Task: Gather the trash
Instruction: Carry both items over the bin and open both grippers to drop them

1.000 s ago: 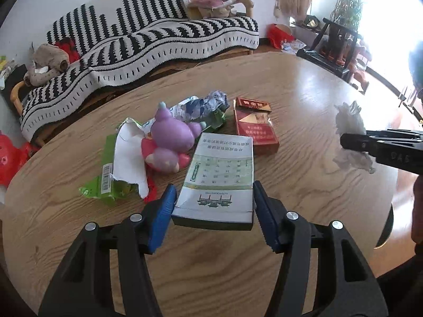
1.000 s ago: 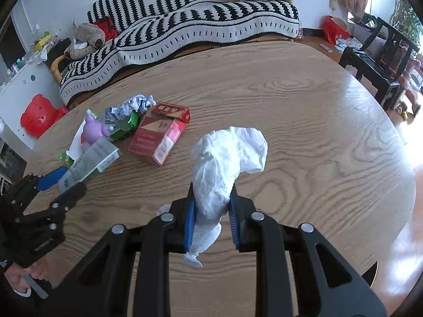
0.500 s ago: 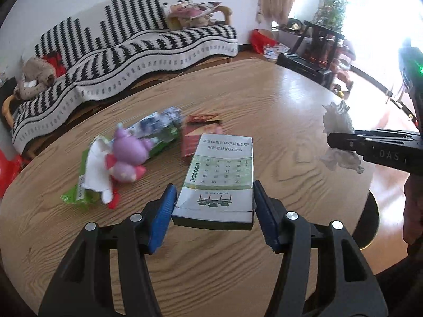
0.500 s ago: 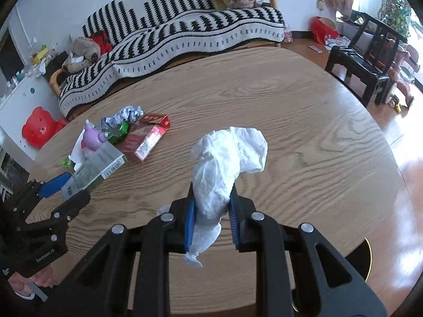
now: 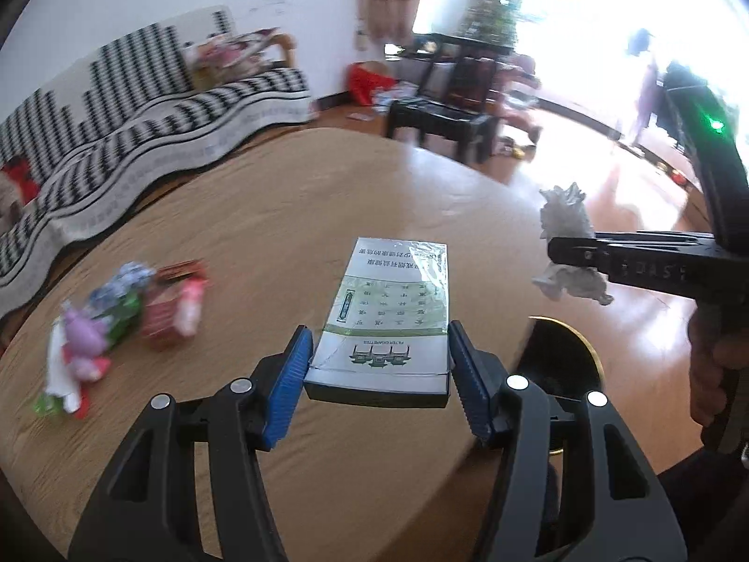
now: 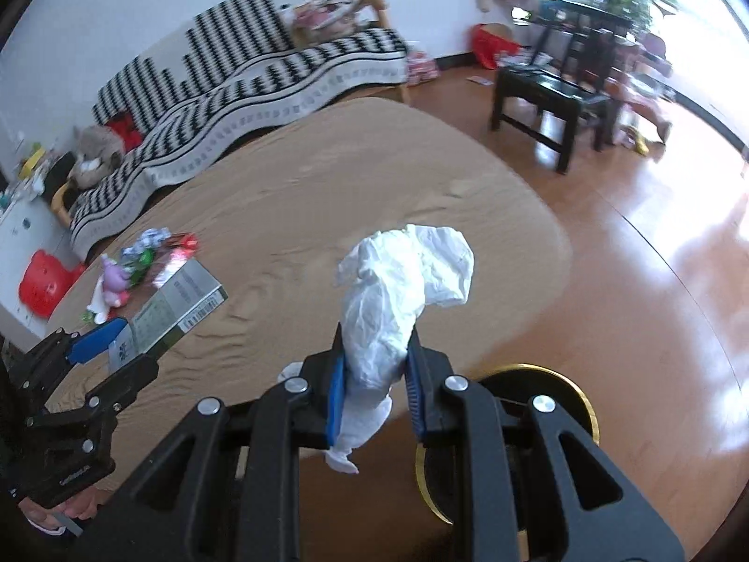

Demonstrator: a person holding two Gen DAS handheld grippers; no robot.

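My left gripper point(image 5: 379, 365) is shut on a flat green-and-white carton point(image 5: 391, 314), held above the round wooden table point(image 5: 262, 215) near its right edge. My right gripper point(image 6: 377, 381) is shut on a crumpled white tissue point(image 6: 402, 290), held past the table's edge; in the left wrist view the tissue point(image 5: 564, 215) shows at the right. A black bin with a gold rim point(image 6: 576, 398) sits on the floor beneath the right gripper, mostly hidden by its fingers; the bin point(image 5: 561, 351) also shows beside the table edge. More trash point(image 5: 117, 314) lies at the table's left: wrappers, a red box, a purple toy.
A black-and-white striped sofa point(image 6: 243, 89) runs behind the table. A dark low table and chairs point(image 6: 557, 93) stand at the far right on a glossy wooden floor point(image 6: 655, 253). A red stool point(image 6: 44, 288) sits on the floor at the left.
Both grippers have swung right with their loads, from over the table's middle to its right edge. The bin has come into view and the trash pile has slid away to the left.
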